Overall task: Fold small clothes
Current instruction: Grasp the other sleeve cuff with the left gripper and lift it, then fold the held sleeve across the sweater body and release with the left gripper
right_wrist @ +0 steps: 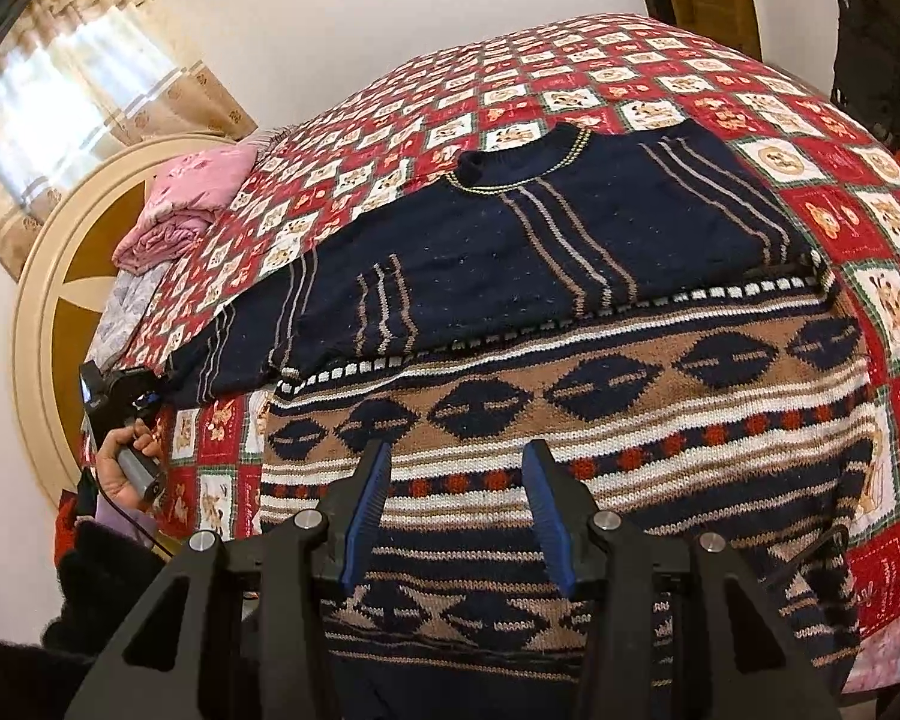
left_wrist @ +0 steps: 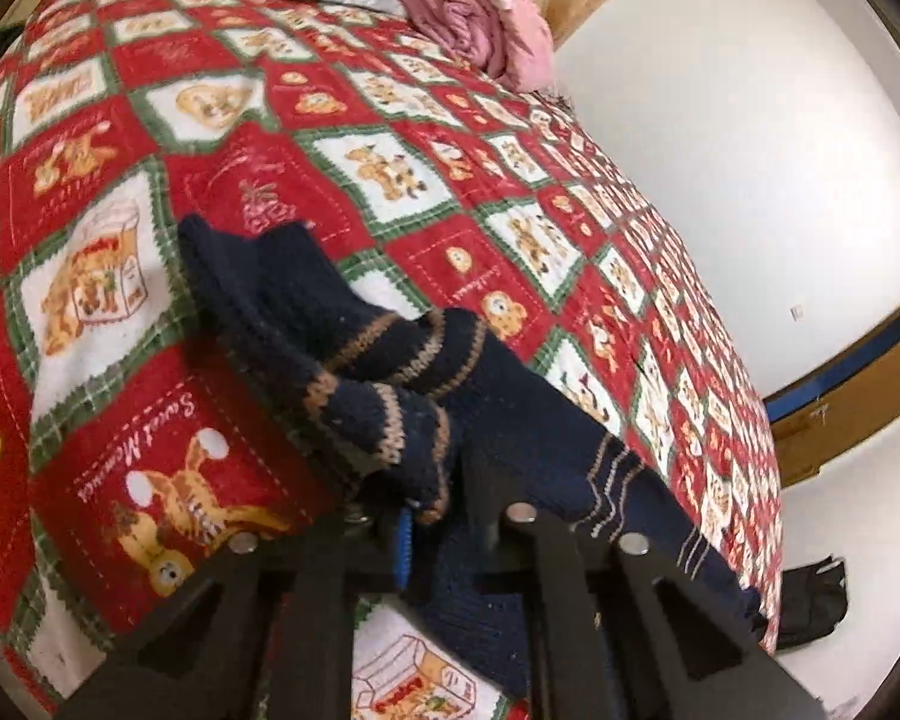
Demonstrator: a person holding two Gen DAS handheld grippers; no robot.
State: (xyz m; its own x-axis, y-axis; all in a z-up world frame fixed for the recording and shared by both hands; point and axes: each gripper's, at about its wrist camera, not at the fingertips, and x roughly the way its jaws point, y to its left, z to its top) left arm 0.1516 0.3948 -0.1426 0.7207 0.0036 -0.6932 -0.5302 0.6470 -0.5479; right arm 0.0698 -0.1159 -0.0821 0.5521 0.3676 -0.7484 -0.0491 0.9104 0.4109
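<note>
A small navy knitted sweater [right_wrist: 510, 240] with tan stripes lies flat on the bed, on top of a larger patterned knit [right_wrist: 600, 420]. My left gripper [left_wrist: 432, 516] is shut on the sweater's sleeve cuff [left_wrist: 384, 420], which is bunched and draped over its fingers. The left gripper also shows in the right wrist view [right_wrist: 120, 396] at the sweater's left sleeve end, held by a hand. My right gripper [right_wrist: 456, 456] is open and empty, hovering over the patterned knit, short of the navy sweater's hem.
A red and white patchwork bedspread [left_wrist: 420, 120] covers the bed. A folded pink quilt [left_wrist: 474, 12] and grey bedding lie at the headboard [right_wrist: 48, 276]. A white wall runs along the bed. A dark bag [left_wrist: 810, 606] lies on the floor.
</note>
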